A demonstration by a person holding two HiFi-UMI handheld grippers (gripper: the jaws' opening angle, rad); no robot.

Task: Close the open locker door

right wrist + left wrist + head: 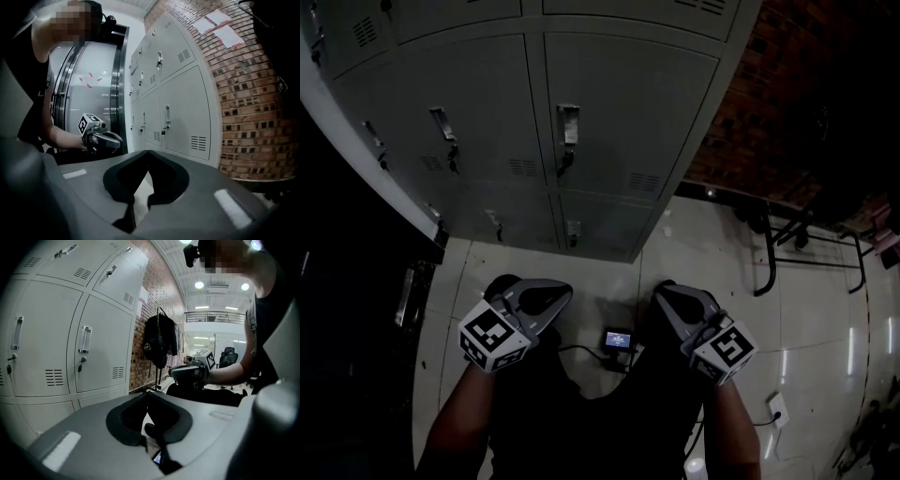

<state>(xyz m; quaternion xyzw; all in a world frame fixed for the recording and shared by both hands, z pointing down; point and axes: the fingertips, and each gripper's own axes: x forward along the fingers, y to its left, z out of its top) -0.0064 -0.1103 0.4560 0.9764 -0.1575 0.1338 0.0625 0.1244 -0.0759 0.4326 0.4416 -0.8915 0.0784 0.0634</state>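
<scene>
View from the head, looking steeply down at a bank of grey lockers [492,202] against the far wall. The locker doors [623,117] that could be seen all sat flush with the cabinet, each with a handle and a small vent; none stood out from the row.

Left, below the lockers, the left gripper [561,296] was held low over the pale tiled floor [825,319], pointing toward the cabinet. Its fingers [123,433] were together, tips touching, with nothing between them.

In the middle, on the floor short of the lockers, lay a small device with a lit screen [618,339], a dark cable trailing from it.

Right of that, the right gripper [666,296] was level with the left one and likewise aimed at the lockers, well apart from them. Its fingers [117,187] were pressed together on nothing.

Farther right, a brick wall [769,103] met the lockers' right side. A dark garment [159,345] hung on that wall. At the foot of the wall stood a black metal frame [766,253], and nearer the person a white socket [777,409] lay on the floor.
</scene>
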